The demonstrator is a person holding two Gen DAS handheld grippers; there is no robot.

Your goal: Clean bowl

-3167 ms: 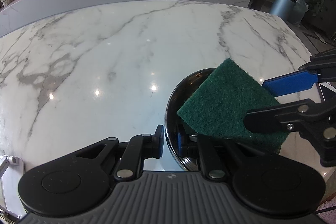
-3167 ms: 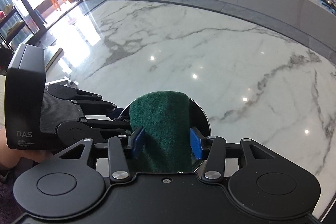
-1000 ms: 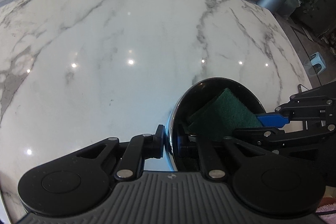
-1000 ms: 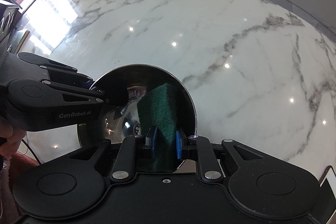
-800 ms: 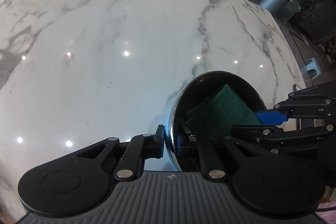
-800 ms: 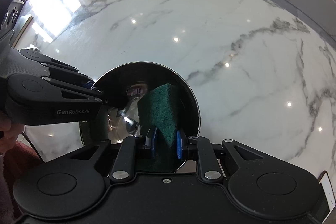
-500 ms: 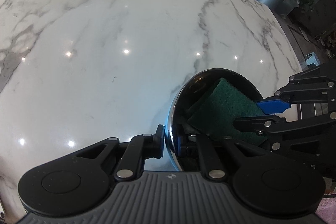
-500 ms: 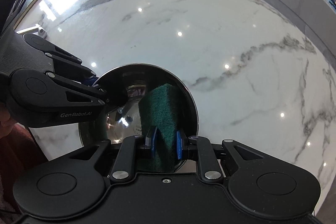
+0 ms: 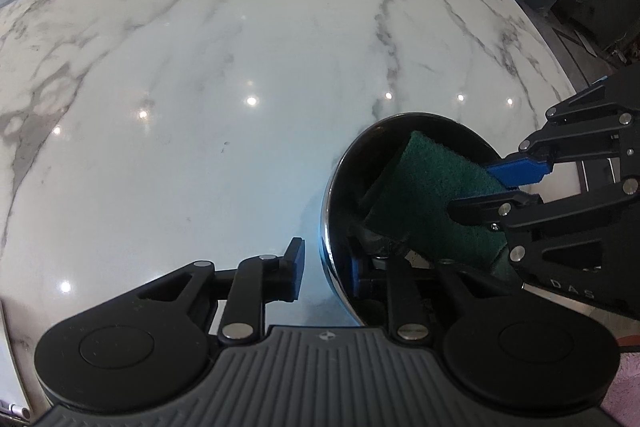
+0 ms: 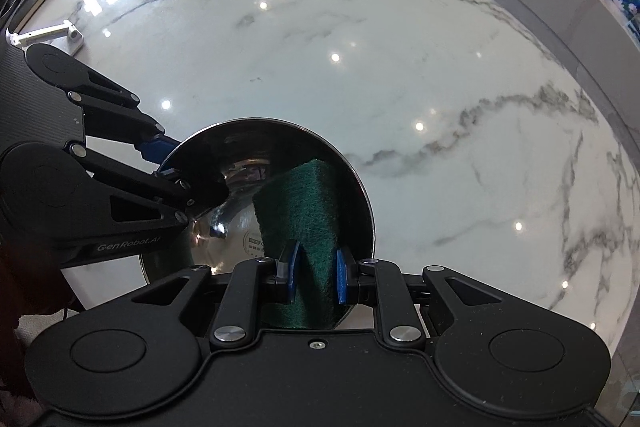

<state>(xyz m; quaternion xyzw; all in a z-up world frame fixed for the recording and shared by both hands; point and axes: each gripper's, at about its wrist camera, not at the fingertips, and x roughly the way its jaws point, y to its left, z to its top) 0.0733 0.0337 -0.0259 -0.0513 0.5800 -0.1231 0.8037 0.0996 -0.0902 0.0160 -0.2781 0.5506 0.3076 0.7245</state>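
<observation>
Inside bowl (image 10: 224,163) – right tool (image 10: 314,273) clamps half-hidden pad (image 10: 298,203); left tool (image 9: 325,267) opening astride rim.

"GenRobot.AI" on left gripper (image 10: 158,159) arm, "DAS" on right gripper (image 9: 496,187) body

Dark green scouring pad (image 10: 298,211), shiny silver bowl (image 10: 276,143), grey-veined white marble table (image 9: 200,75)

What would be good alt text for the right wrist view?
The right gripper holds a green scouring pad inside a shiny steel bowl on a white marble table. From the left, the left gripper straddles the bowl's rim, its fingers opening.
</observation>
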